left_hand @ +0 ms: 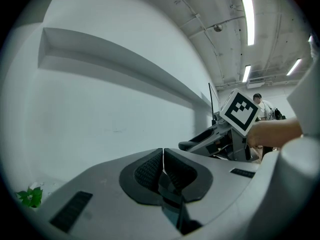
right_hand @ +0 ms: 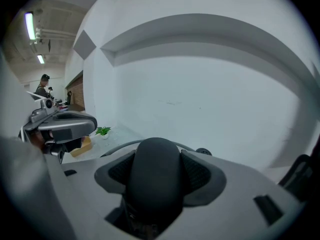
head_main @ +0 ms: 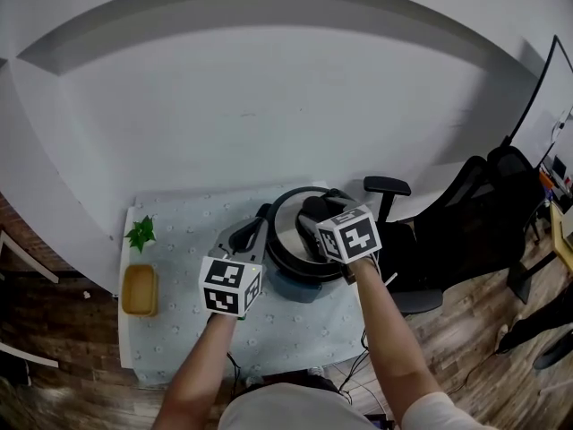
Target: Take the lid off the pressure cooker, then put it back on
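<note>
the pressure cooker [head_main: 295, 287] sat at the desk's [head_main: 179, 218] right edge, and my right claw [right_hand: 154, 171] was clamped around the black handle [right_hand: 152, 159] of its lid [head_main: 283, 240]. my left claw [left_hand: 163, 170] was pinched nearly shut on a thin dark edge [left_hand: 170, 196] at the cooker's left side. a small plant [head_main: 141, 233] and a yellow tray [head_main: 140, 290] stood well apart at the desk's left.
</note>
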Tool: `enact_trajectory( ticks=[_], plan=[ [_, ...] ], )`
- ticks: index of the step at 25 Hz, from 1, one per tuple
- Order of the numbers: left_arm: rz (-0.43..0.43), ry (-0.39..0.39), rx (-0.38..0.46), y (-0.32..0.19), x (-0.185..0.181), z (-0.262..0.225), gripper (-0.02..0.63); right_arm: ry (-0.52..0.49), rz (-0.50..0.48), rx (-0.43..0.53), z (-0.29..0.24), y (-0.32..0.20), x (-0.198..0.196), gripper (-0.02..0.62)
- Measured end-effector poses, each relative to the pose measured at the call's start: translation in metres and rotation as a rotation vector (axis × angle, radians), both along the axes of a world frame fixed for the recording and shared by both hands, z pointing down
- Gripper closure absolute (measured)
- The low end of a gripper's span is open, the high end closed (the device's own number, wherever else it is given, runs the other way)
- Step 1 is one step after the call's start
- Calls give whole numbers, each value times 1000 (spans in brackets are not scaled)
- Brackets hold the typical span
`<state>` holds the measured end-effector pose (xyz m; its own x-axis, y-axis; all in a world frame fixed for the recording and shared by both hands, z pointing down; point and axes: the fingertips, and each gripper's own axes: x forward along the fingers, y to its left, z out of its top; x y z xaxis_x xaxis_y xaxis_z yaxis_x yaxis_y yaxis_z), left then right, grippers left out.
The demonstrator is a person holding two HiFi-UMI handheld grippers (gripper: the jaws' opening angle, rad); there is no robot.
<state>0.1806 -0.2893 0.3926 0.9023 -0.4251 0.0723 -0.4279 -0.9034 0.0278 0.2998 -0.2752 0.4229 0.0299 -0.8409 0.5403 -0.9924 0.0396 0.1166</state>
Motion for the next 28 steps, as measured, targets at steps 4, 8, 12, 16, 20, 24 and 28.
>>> enact_trajectory(
  ticks=[4, 8, 12, 16, 20, 24, 28],
  plan=[
    [3, -3, 5, 0, -4, -2, 588, 1, -2, -4, 0, 2, 1, 321],
    [-1, -3, 12, -2, -7, -4, 588, -16, 2, 5, -7, 4, 3, 321],
    [-21, 10, 16, -5, -10, -11, 588, 1, -7, 28, -28, 4, 4, 321],
    [-31, 25, 28, -7, -12, -21, 588, 16, -26, 60, -54, 7, -1, 321],
    [-52, 32, 37, -12, -17, -28, 588, 22, -48, 71, -65, 4, -6, 320],
    [-73, 23, 36, -15, -24, -28, 588, 21, -70, 68, -68, 0, -14, 321],
    [-124, 22, 34, -25, -43, -28, 588, 23, -123, 78, -75, -12, -33, 320]
  ],
)
